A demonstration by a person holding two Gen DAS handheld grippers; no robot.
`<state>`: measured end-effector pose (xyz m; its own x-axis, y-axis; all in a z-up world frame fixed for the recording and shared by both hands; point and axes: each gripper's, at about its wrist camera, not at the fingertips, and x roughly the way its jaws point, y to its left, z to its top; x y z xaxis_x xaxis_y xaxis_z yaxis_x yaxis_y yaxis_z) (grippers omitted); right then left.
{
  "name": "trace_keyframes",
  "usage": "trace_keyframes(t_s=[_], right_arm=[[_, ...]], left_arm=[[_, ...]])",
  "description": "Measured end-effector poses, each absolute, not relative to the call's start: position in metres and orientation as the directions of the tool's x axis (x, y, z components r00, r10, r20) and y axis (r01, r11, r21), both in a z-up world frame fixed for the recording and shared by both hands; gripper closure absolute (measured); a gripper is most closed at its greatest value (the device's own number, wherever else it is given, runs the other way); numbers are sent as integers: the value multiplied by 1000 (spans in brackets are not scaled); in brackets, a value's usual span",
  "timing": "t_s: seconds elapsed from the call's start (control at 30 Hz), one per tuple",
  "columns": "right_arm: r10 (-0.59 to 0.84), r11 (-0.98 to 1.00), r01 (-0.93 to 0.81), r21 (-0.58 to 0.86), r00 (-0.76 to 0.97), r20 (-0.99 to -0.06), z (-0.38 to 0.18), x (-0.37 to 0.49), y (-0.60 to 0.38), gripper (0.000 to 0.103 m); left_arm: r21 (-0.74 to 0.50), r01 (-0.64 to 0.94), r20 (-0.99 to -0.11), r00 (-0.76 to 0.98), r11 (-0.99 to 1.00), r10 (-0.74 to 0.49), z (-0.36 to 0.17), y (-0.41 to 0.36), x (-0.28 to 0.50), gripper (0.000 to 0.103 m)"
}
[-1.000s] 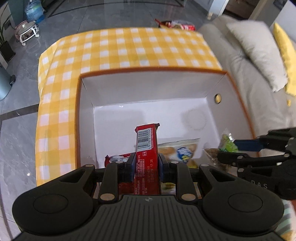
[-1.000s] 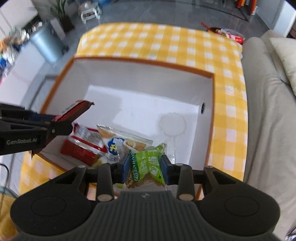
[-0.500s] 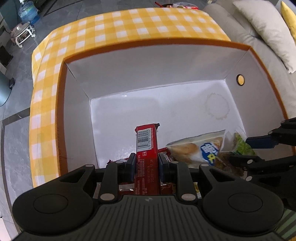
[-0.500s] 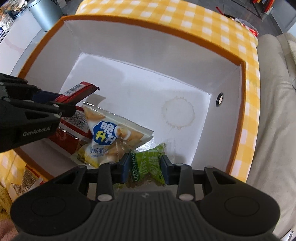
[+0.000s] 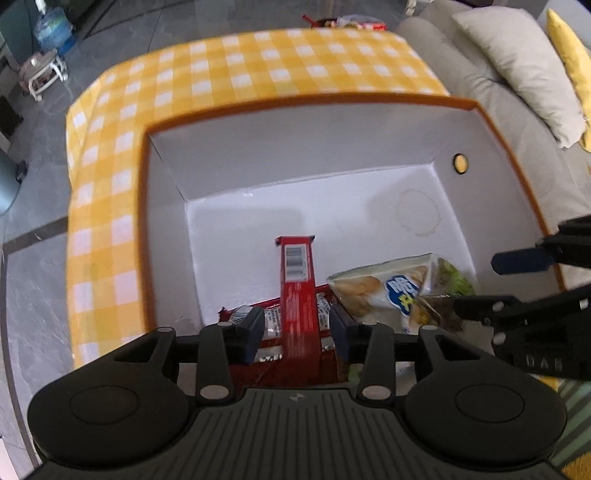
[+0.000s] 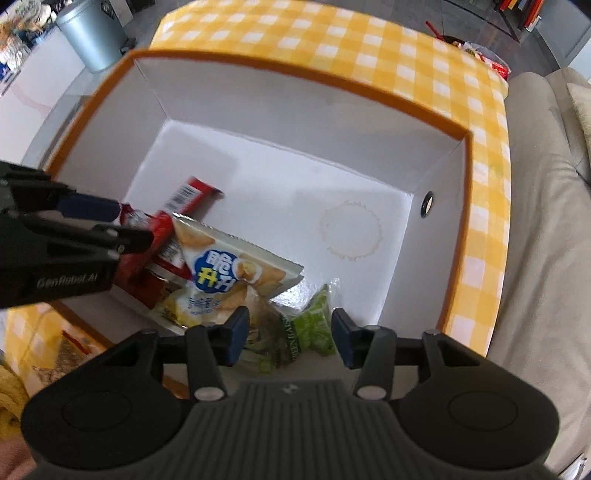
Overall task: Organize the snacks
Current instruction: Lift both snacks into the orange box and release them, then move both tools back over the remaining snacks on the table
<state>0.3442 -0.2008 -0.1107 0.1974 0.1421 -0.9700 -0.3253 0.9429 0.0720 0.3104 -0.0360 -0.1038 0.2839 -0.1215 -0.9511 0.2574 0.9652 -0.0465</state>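
A white box with an orange rim (image 5: 310, 101) (image 6: 295, 79) stands on the yellow checked table. My left gripper (image 5: 297, 336) is open; the long red snack bar (image 5: 297, 280) lies loose between its spread fingers, on other red packets. My right gripper (image 6: 290, 334) is open; the green snack pack (image 6: 314, 325) lies on the box floor between its fingers. A white and yellow chip bag (image 6: 229, 273) (image 5: 391, 288) lies between the red and green snacks.
A beige sofa (image 5: 517, 122) with cushions runs along the right of the table. A grey bin (image 6: 92, 33) stands on the floor at far left. More snack packets (image 6: 62, 354) lie outside the box's near left corner.
Both grippers have opened. The red bar and the green pack are let go and now lie in the box. Both grippers have drawn back a little.
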Motion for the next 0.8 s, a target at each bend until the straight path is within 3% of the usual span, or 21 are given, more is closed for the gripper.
trace_keyframes(t_s=[0.43, 0.73, 0.8], right_arm=[[265, 947, -267, 179, 335, -904, -40, 271, -208, 41], [318, 940, -256, 226, 416, -852, -33, 188, -203, 27], [347, 933, -243, 266, 413, -842, -41, 170, -204, 22]], left_arm=[[36, 324, -894, 434, 945, -115, -25, -16, 234, 46], [91, 359, -888, 452, 929, -87, -16, 6, 158, 45], [94, 347, -888, 453, 933, -79, -21, 13, 146, 39]])
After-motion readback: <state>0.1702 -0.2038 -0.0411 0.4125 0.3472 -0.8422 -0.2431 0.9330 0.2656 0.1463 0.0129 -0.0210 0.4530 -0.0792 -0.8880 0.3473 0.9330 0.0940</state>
